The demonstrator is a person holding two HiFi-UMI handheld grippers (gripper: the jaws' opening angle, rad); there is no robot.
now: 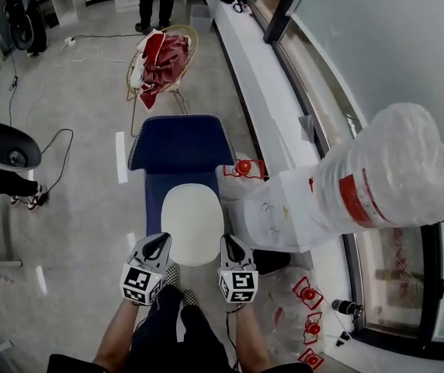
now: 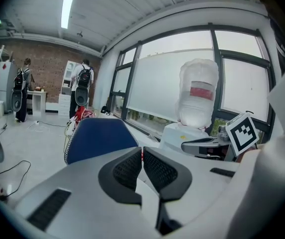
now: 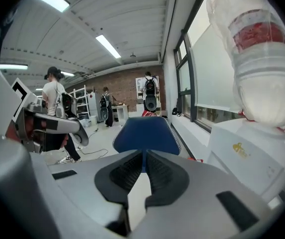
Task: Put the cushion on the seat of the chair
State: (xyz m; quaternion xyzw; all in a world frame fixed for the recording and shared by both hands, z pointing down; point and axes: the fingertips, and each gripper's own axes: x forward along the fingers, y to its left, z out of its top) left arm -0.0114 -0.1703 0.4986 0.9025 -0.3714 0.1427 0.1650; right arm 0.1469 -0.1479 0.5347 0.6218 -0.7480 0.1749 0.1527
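The cushion [image 1: 192, 222] covers much of the chair [image 1: 179, 150] seat, and the chair's legs lie unseen beneath. The top edge cuts a standing person [image 1: 148, 10] at the legs. The left gripper [image 2: 142, 156] and right gripper [image 3: 144, 158] block the seat in their own views.

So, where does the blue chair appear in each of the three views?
Head view: blue chair at the centre, seen from above.
Left gripper view: chair left of centre.
Right gripper view: chair at the centre.
Shared landmark: the plastic-wrapped white bundle, right of the chair everywhere.

Navy chair [image 1: 179, 150], white cushion [image 1: 192, 224] (red cloth [image 1: 164, 61] too)
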